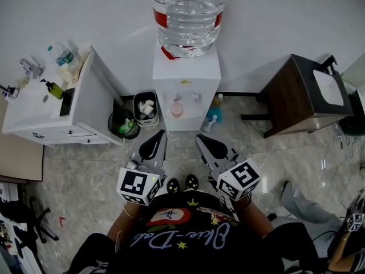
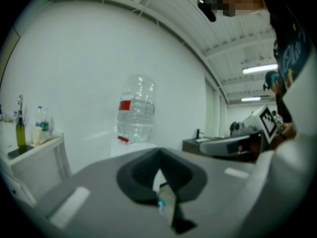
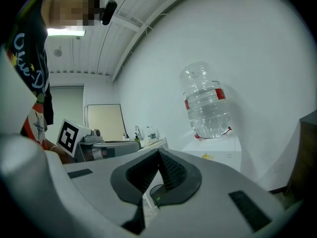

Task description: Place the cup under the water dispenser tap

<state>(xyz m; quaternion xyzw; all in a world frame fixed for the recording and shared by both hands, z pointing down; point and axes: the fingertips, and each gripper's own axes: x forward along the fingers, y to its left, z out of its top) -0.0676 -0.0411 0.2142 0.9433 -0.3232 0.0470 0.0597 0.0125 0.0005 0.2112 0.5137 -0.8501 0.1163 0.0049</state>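
The white water dispenser [image 1: 186, 76] stands against the far wall with a clear water bottle [image 1: 188, 13] on top. A pink cup [image 1: 177, 108] sits in its recess, below the taps. My left gripper [image 1: 161, 135] and right gripper [image 1: 199, 137] are held side by side in front of me, pointing at the dispenser from a step away. Both are shut with nothing between the jaws. In the left gripper view, the left gripper [image 2: 158, 158] faces the bottle [image 2: 136, 110]. In the right gripper view, the right gripper [image 3: 158, 153] faces the bottle [image 3: 207, 105], and the cup is hidden.
A white cabinet [image 1: 54, 116] with bottles stands to the left. Two waste bins [image 1: 145, 107] sit between the cabinet and the dispenser. A blue spray bottle [image 1: 214, 114] rests at the dispenser's right foot. A dark side table [image 1: 296, 93] is on the right.
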